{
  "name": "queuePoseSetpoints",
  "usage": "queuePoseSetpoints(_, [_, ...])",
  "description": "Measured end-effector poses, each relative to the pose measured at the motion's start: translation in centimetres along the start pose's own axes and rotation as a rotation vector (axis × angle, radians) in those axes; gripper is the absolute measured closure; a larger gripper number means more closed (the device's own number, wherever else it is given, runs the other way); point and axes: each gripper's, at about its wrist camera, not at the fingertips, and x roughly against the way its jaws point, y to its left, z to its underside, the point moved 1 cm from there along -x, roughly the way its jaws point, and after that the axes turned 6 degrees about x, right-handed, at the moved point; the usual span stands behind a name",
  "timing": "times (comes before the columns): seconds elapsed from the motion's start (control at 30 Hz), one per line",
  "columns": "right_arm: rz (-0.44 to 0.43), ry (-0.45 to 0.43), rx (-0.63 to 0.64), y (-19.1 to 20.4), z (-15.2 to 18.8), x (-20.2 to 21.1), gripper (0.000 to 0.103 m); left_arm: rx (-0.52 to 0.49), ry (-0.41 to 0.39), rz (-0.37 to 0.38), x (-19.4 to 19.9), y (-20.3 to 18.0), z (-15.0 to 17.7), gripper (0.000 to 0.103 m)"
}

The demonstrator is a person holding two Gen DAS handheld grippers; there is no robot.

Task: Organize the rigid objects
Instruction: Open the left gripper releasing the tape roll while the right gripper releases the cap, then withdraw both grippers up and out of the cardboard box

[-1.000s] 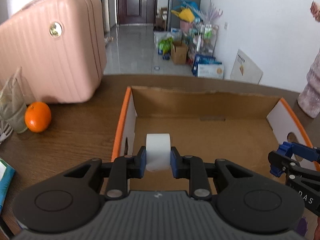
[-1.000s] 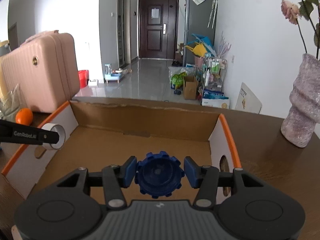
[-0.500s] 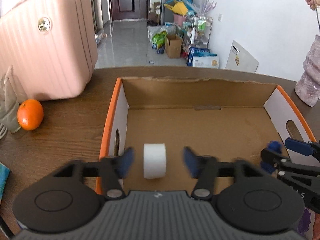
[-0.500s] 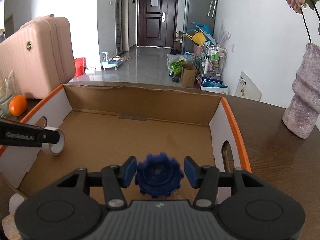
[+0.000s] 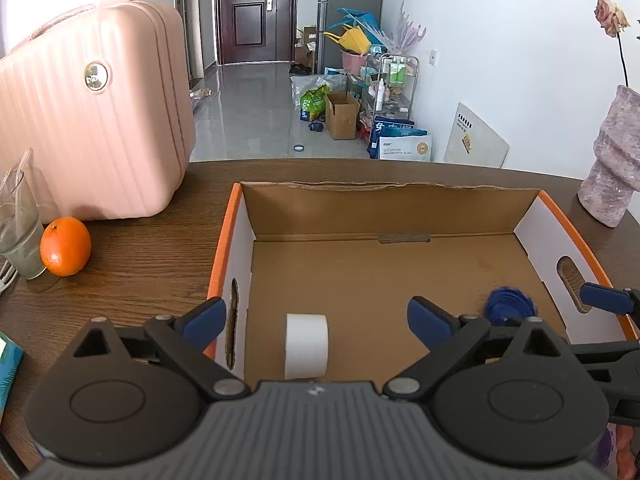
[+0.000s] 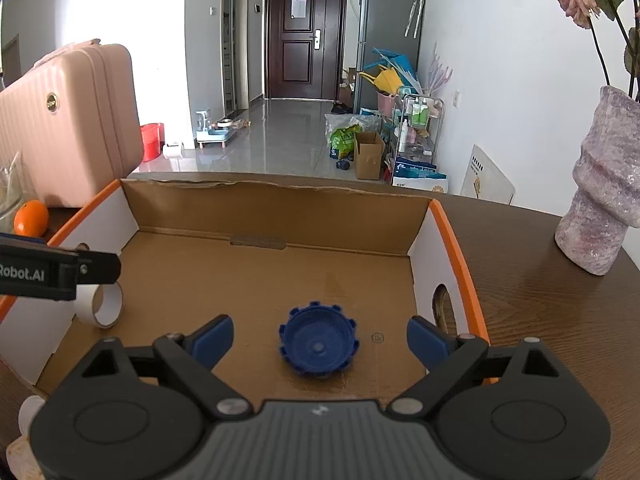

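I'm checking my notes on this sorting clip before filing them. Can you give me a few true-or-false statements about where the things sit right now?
1. The white tape roll stands on its edge on the floor of the orange-rimmed cardboard box. True.
2. The blue ridged plastic cap lies on the brown wooden table outside the box. False: it lies inside the box, hollow side up.
3. The right gripper is clamped on the cap. False: its jaws are opening and stand clear on either side of it.
4. The orange fruit sits on the table beside the pink hard-shell suitcase. True.
5. The left gripper pinches the tape roll. False: its jaws are opening, and the roll stands free between them.
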Motion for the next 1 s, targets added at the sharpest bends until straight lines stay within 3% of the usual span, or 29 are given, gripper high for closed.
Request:
queuePoseSetpoints(0.43, [-0.004,-0.08,-0.002,0.4,0.9,4.8,0.0,0.02,-0.135,0.029,5.5,0.4,1.1,0.0])
queuePoseSetpoints(1.0, [-0.026,-0.234,-0.028,2.0,6.6,16.1,0.0,0.067,-0.28,0.027,16.0,2.8,8.2,0.0])
